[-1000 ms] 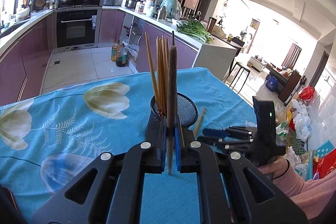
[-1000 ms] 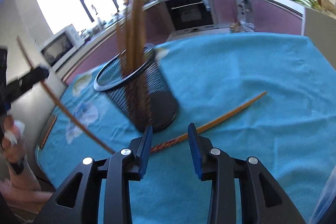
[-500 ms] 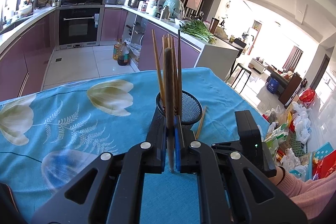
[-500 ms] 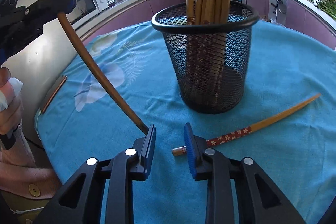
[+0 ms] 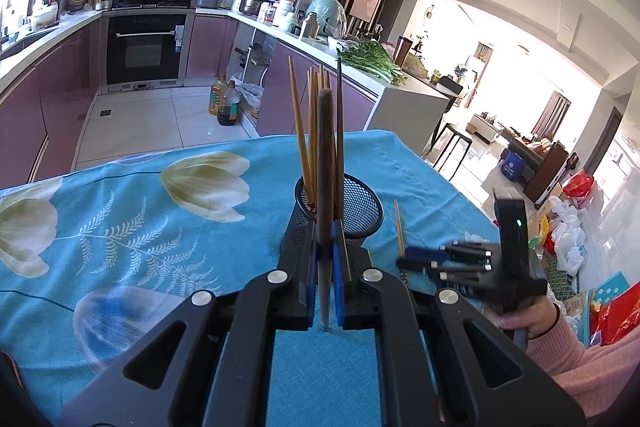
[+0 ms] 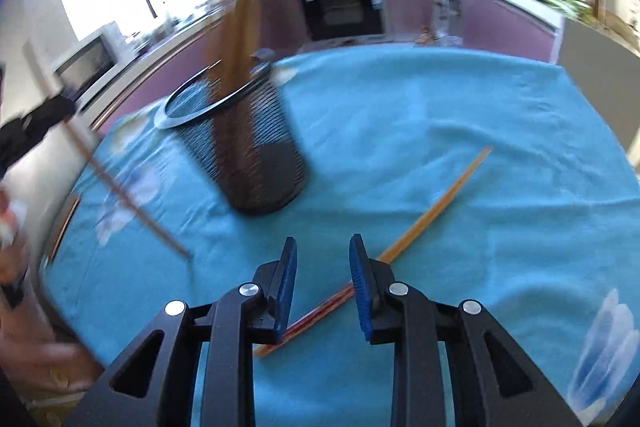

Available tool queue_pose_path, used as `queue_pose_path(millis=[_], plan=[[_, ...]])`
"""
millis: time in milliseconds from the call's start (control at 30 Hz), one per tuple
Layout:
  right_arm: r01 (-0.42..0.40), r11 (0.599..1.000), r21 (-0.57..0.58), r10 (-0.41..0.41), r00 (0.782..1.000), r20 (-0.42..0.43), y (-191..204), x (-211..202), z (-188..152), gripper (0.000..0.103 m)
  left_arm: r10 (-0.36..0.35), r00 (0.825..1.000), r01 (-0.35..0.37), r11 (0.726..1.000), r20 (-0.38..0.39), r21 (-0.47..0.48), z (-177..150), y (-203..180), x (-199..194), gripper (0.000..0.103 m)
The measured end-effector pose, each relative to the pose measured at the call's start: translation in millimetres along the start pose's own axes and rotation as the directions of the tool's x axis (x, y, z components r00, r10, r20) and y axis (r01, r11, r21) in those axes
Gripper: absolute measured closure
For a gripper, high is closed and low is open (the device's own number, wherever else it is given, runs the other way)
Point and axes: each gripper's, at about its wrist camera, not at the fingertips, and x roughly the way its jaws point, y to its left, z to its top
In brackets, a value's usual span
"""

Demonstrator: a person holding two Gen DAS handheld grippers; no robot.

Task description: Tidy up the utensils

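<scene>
Close up, the left gripper (image 5: 328, 259) has its blue pads squeezed tight on one brown chopstick (image 5: 325, 187), which stands almost straight up in front of the cup (image 5: 352, 211). The stick's low end pokes out under the pads, above the blue cloth (image 5: 160, 227). Off to its right, the right gripper (image 6: 322, 267) points down at the cloth, and a hand (image 5: 524, 319) in a pink sleeve (image 5: 592, 367) holds it. Its jaws are opening, with a clear gap and nothing pinched between them. A second chopstick (image 6: 432, 215) lies flat on the cloth under it, running slantwise beneath the right pad, with its red patterned end near the gripper and its pale tip pointing away. A bit farther on, the black mesh cup stands on the cloth with a bunch of chopsticks (image 5: 316, 131) sticking up out of it. That view is blurry. Past the table are purple cabinets (image 5: 52, 95), a black oven (image 5: 146, 49) and green leaves (image 5: 372, 61) on the counter.
</scene>
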Motion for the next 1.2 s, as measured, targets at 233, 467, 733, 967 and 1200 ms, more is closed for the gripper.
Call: queue_pose_path(millis=[233, 467, 733, 967, 1200], plan=[[0.115, 0.988, 0.099, -0.113, 0.993, -0.027, -37.6, 29.6, 12.2, 0.062, -0.001, 1.0, 0.001, 1.0, 0.0, -0.001, -0.4, 2.1, 2.3, 0.096], [0.094, 0.996, 0.004, -0.094, 0.995, -0.029, -23.1, 42.5, 20.7, 0.077, 0.001, 1.0, -0.001, 1.0, -0.003, -0.005, -1.3, 5.1, 4.2, 0.096], [0.125, 0.992, -0.036, -0.126, 0.991, -0.041, -16.7, 57.1, 37.1, 0.081, 0.0, 1.0, 0.0, 1.0, -0.006, -0.003, -1.3, 5.2, 5.3, 0.096], [0.062, 0.998, 0.006, -0.062, 0.997, -0.042, -18.2, 51.1, 33.9, 0.096, 0.0, 1.0, 0.0, 1.0, -0.006, -0.002, -0.9, 4.9, 5.3, 0.096], [0.092, 0.992, -0.083, -0.098, 0.992, -0.075, -4.2, 47.5, 28.1, 0.096, -0.003, 1.0, 0.003, 1.0, -0.006, -0.002, -0.7, 3.3, 5.8, 0.096]])
